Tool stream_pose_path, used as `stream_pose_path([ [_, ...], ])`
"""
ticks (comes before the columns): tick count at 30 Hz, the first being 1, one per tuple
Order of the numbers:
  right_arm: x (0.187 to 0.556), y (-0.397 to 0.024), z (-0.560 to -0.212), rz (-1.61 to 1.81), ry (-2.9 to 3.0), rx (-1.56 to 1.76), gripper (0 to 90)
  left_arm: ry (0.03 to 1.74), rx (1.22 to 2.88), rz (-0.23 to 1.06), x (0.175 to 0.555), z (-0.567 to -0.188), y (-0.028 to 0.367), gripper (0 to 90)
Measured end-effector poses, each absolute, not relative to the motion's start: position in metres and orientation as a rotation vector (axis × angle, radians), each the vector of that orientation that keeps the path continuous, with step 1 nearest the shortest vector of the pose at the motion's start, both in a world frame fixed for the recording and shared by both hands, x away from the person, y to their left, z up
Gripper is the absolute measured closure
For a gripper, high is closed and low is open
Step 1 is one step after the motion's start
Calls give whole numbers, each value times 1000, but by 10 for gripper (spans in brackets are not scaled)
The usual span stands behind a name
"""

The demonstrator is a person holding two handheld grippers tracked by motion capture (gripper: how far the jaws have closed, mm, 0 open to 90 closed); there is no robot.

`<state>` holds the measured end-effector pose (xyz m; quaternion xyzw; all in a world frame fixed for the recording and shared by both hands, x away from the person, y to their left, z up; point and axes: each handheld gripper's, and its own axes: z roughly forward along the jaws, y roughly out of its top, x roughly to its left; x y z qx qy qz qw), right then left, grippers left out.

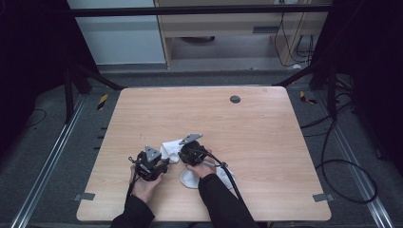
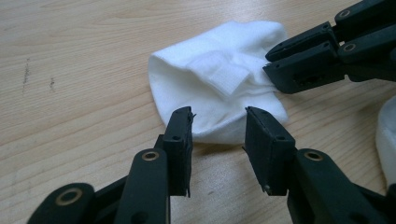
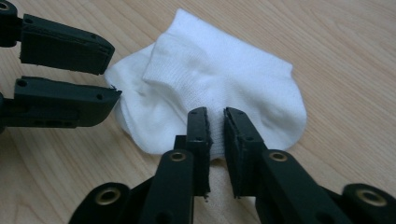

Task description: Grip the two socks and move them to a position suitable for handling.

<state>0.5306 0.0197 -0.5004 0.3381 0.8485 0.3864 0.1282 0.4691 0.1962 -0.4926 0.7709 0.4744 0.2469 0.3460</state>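
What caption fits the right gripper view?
Right gripper pinches a white sock on the wooden table.

White knitted cloth sock (image 3: 210, 93) on smooth, matt wood-grain table (image 1: 266, 133).

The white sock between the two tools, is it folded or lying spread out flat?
Folded. The white sock is doubled over, its ribbed cuff layer lying on top. The right tool pinches its near edge; the left tool is open beside it.
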Motion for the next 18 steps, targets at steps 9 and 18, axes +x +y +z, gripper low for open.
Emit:
stream_pose_path([
  [9,522,13,-492,1202,2406,1041,844,1209,1961,628,465,-489,194,567],
  [18,517,6,-490,1244,2380,1087,845,1225,2019,623,472,-501,187,624],
])
